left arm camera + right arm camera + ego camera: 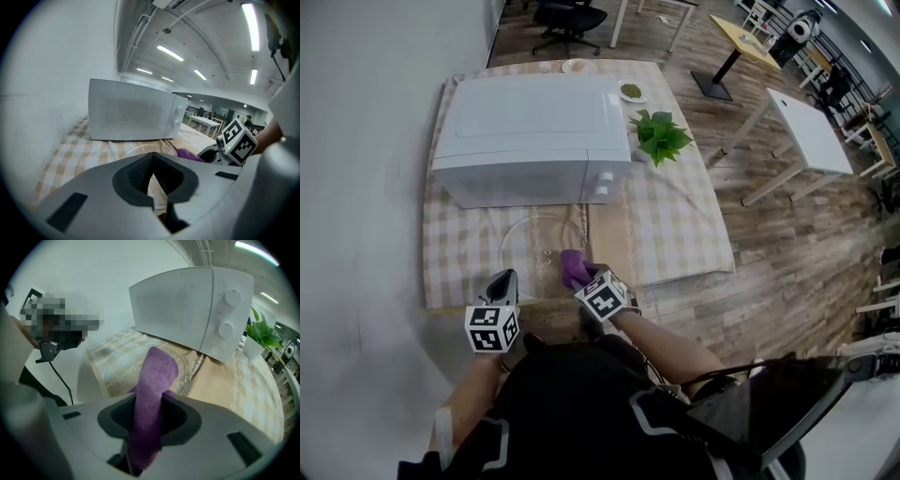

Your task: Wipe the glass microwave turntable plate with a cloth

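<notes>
Step in hand, as I judge it: start of the wipe, cloth brought to the plate.

- Clear round glass turntable plate [525,246] lies flat on the checked-cloth surface [675,225], just near of the white microwave oven [534,131].
- Right gripper [581,274] closed on a purple terry cloth [152,380]. The cloth sticks forward out of the jaws, its free end over the near right part of the plate. Contact with the glass cannot be confirmed from any view.
- Left gripper [502,284] hangs at the near left edge of the surface, just beside the plate's near rim. Jaws together, nothing between them.
- Green potted plant [661,136] stands to the right of the microwave, well apart from the work.

Next move, judged: press the cloth end down onto the glass and sweep it across towards the far left. The plate looks free to slide on the cloth surface, so the left gripper may need to steady the rim.
</notes>
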`<control>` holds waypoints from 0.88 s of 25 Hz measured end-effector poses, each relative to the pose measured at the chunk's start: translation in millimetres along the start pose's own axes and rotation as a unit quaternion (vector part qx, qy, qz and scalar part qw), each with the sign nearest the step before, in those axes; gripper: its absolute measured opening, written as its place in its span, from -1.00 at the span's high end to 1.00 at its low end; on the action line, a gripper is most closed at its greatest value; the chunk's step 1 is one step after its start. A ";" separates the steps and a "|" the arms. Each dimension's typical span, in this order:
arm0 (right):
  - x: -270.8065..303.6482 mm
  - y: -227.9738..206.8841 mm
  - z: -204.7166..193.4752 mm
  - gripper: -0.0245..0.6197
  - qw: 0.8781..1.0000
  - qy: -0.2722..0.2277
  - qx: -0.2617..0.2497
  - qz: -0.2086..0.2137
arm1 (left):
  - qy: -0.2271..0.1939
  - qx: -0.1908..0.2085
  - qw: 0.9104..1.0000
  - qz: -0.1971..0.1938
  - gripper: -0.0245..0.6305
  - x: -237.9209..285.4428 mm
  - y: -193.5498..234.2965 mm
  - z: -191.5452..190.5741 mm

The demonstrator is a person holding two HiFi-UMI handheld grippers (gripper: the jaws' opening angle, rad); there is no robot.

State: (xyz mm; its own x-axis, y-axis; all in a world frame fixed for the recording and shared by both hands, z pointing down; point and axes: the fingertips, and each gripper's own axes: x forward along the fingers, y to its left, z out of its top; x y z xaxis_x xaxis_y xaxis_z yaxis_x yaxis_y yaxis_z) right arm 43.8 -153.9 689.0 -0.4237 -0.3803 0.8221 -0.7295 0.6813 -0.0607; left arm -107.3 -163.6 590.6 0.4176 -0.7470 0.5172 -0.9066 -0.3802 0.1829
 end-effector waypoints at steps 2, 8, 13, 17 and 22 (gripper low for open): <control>-2.6 5.3 -4.3 0.49 1.000 0.000 0.008 0.004 | 0.001 0.002 1.000 -0.004 0.90 -0.1 -1.3 -0.8; -10.2 14.9 -16.6 0.49 0.999 0.006 0.038 0.010 | 0.006 0.004 1.000 -0.016 0.90 2.1 -8.7 -6.3; -24.5 13.8 -7.6 0.49 0.996 -0.012 0.082 0.028 | 0.000 0.007 1.000 -0.021 0.90 -0.2 -10.4 -3.8; -49.3 6.8 32.7 0.49 0.995 -0.062 0.078 0.026 | -0.021 0.002 0.999 -0.031 0.90 -6.7 -13.0 11.2; -93.1 7.8 92.1 0.49 0.985 -0.142 0.086 0.051 | -0.065 0.009 0.998 -0.017 0.90 -28.1 -10.1 40.8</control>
State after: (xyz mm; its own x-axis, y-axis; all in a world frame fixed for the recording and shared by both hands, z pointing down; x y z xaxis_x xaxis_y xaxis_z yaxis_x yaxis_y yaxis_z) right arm 28.1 -170.8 559.9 -0.6156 -0.4916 0.6159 -0.7446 0.6187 -0.2505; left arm -107.5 -161.0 540.1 0.4539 -0.7976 0.3973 -0.8908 -0.4161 0.1825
